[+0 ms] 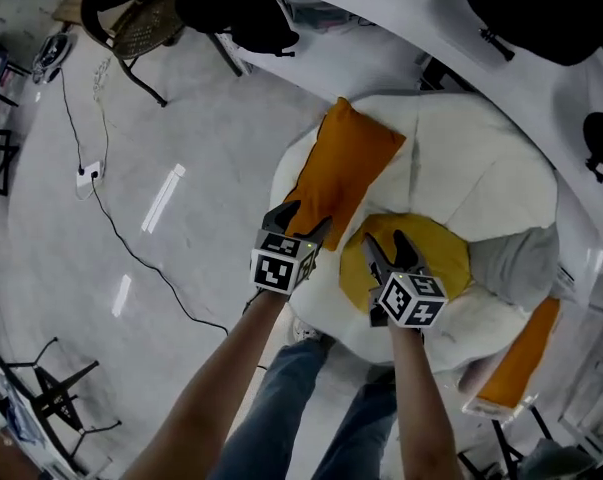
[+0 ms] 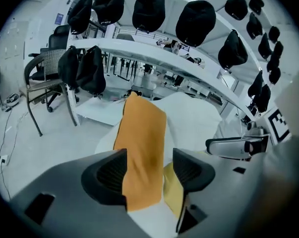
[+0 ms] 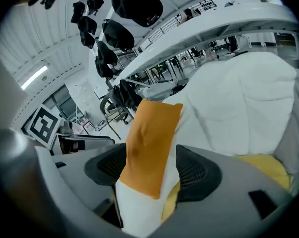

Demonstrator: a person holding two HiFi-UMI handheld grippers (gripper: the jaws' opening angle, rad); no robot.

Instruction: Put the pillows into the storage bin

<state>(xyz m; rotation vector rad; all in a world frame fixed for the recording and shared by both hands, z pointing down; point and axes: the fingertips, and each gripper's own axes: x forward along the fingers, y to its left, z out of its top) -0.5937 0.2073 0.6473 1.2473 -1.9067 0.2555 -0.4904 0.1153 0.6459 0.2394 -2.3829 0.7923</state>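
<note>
Left gripper (image 1: 303,223) and right gripper (image 1: 388,250) both hang with jaws spread apart, holding nothing. Orange pillow (image 1: 343,168) and yellow pillow (image 1: 451,253) lie atop the white heap (image 1: 481,168); a shallow corner pinch could slip.

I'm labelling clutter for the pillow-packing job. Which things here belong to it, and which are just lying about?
Job:
orange pillow
yellow pillow
grey pillow
second orange pillow, lower right

Lying about:
mesh chair
black bags
floor cable
</note>
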